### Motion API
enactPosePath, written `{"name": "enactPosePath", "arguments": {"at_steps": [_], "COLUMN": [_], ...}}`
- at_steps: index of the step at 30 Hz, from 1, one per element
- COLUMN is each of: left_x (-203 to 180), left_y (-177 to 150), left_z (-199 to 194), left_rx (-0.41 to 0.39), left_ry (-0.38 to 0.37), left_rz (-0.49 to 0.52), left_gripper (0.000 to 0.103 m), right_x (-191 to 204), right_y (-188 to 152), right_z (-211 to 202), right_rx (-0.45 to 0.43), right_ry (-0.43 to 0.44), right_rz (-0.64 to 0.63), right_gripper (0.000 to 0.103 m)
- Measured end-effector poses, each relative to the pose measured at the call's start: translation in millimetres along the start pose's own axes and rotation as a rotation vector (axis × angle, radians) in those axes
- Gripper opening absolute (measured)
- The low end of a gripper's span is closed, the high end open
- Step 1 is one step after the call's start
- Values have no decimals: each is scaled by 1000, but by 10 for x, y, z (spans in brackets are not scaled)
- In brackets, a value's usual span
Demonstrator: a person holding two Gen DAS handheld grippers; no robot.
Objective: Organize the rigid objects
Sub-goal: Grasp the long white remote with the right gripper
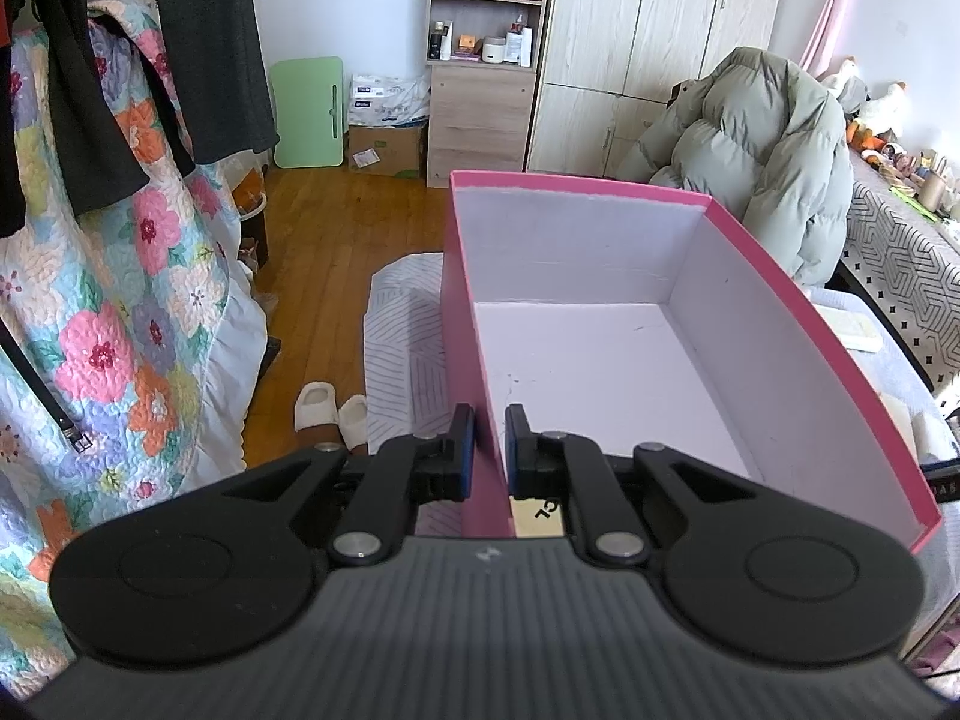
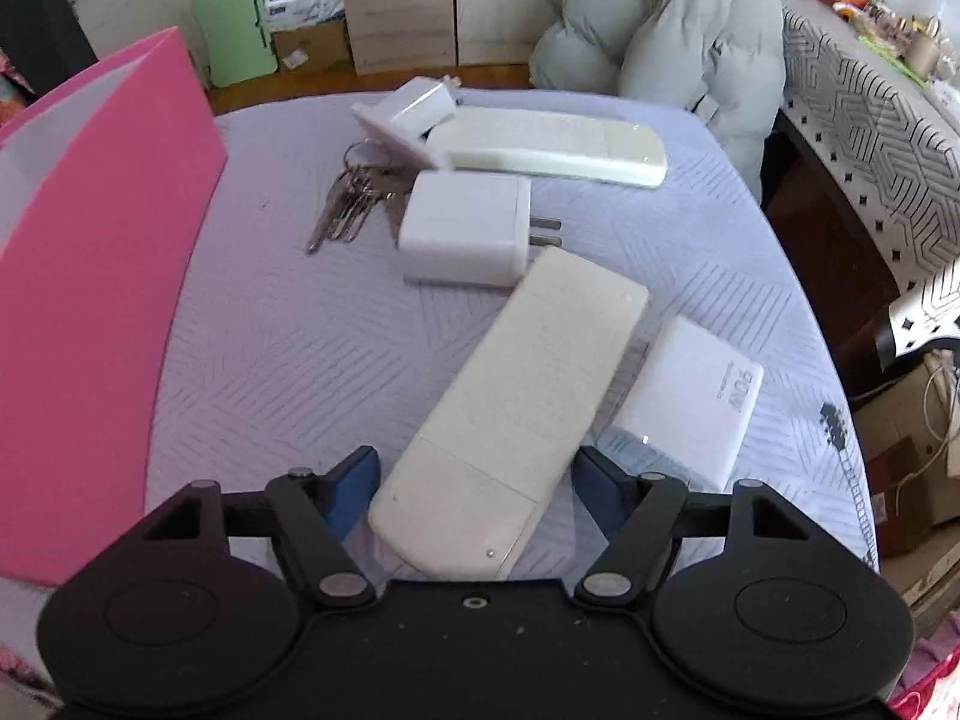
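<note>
— On the left, pinching what?
— Pinching the box (image 1: 570, 252) by its near side wall, with the left claw (image 1: 491, 450). One finger outside, one inside, pressed onto the pink card. Most likely to keep the box steady and ready for filling.
— Anything inside?
— Nothing to see inside. Only bare white floor and walls. So hardly begun, by the look of it.
— And on the right?
— Right claw (image 2: 477, 489) spread wide, low over the cover (image 2: 270, 360), with the near end of the remote (image 2: 510, 408) between the two fingers. Not squeezing yet. Hard to tell about touching.
— Why grab that end?
— Closest to reach, and thin enough to fit between the fingers. Seems to lie partly on the brick (image 2: 690, 396) at one side, with its far end just beside the plug (image 2: 462, 234). Best lifted first, to free the brick.
— Then where?
— Into the box, just left of the pile, open side up. Only a short trip.
— What else waiting on the cover?
— Keys (image 2: 348, 204) close beside the plug. Far remote (image 2: 552, 144) behind them, with a small plug (image 2: 414, 102) leaning at its end.
— Any trouble ahead?
— Maybe slipping. Smooth, long, and held at one end only, so likely to droop. Better to squeeze well and lift slowly.
</note>
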State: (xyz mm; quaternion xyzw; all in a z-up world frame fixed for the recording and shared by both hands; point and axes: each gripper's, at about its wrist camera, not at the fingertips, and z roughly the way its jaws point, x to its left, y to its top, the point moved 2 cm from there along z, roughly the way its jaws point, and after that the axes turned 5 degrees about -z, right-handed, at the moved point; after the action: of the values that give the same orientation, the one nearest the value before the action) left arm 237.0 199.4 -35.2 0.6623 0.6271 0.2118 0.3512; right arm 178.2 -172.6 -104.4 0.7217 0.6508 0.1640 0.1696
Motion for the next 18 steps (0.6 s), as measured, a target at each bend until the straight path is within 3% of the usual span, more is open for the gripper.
{"name": "enactPosePath", "arguments": {"at_steps": [7, 10, 18], "left_x": [14, 28, -4], "left_y": [0, -8, -14], "left_z": [-5, 2, 2], "left_rx": [0, 0, -2], "left_ry": [-9, -15, -18], "left_rz": [-4, -11, -10], "left_gripper": [9, 10, 9], "right_x": [-67, -126, -147], "right_y": [-85, -67, 398], "right_z": [-134, -146, 198], "right_rx": [108, 107, 59], "right_ry": [62, 78, -9], "right_rz": [15, 60, 43], "right_gripper": [67, 67, 84]}}
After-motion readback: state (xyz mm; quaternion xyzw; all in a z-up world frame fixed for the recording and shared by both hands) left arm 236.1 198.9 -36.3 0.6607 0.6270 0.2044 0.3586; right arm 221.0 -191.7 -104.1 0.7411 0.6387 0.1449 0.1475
